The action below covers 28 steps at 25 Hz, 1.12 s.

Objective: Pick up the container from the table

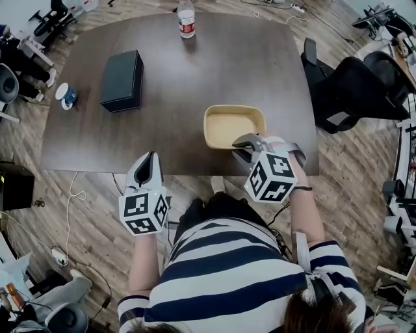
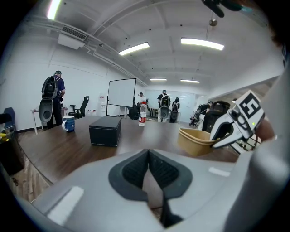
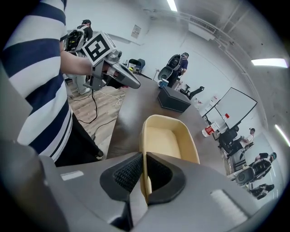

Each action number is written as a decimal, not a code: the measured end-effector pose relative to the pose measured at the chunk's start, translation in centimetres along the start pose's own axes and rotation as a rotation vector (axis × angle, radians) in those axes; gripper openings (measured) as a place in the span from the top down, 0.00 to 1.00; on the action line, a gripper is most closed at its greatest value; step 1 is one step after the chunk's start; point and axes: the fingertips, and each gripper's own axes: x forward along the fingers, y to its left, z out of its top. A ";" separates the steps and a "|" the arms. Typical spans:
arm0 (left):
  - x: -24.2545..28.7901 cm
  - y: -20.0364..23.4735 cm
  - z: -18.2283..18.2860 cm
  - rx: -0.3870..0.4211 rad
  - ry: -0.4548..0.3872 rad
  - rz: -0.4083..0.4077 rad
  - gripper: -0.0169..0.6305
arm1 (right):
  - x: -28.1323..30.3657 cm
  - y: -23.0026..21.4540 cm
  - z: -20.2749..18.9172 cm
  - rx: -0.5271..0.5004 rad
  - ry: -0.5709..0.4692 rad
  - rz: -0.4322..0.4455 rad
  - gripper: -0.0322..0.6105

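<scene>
A beige rectangular container (image 1: 234, 125) is near the dark table's (image 1: 175, 71) front edge, right of centre. My right gripper (image 1: 246, 144) is shut on its near rim; in the right gripper view the thin wall (image 3: 144, 149) is pinched between the two black pads, with the container (image 3: 168, 136) stretching away beyond them. Whether its base touches the table I cannot tell. My left gripper (image 1: 147, 168) hovers at the table's front edge, left of the container, shut with nothing between its pads (image 2: 136, 171). From the left gripper view the container (image 2: 195, 141) and the right gripper (image 2: 225, 132) show at the right.
A black box (image 1: 122, 80) lies on the table's left half, a blue-and-white mug (image 1: 66, 95) at its left edge, and a water bottle (image 1: 186, 18) at the far edge. Black office chairs (image 1: 351, 84) stand to the right. People stand far off in the room.
</scene>
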 end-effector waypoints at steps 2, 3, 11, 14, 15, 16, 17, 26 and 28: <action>-0.1 0.0 -0.1 -0.004 -0.003 0.005 0.97 | -0.2 0.2 -0.2 -0.001 0.003 0.000 0.92; -0.2 -0.1 -0.1 -0.005 -0.004 0.006 0.97 | -0.2 0.3 -0.3 -0.002 0.006 0.000 0.92; -0.9 0.3 0.3 -0.007 -0.014 0.015 0.97 | -0.5 0.8 -0.7 -0.005 0.019 0.012 0.92; -1.0 0.3 0.4 -0.011 -0.020 0.018 0.97 | -0.6 1.1 -0.8 -0.010 0.022 0.012 0.92; -1.1 0.3 0.3 -0.012 -0.022 0.019 0.97 | -0.6 1.2 -0.8 -0.011 0.023 0.013 0.92; -1.1 0.3 0.3 -0.013 -0.023 0.020 0.97 | -0.6 1.3 -0.8 -0.011 0.022 0.014 0.92; -1.1 0.3 0.3 -0.013 -0.023 0.021 0.97 | -0.6 1.4 -0.9 -0.011 0.022 0.016 0.92; -1.0 0.3 -0.2 -0.017 -0.019 0.026 0.97 | -0.3 1.7 -1.1 -0.015 0.026 0.024 0.92; -0.9 0.3 -0.2 -0.018 -0.018 0.026 0.97 | -0.3 1.7 -1.2 -0.016 0.028 0.025 0.92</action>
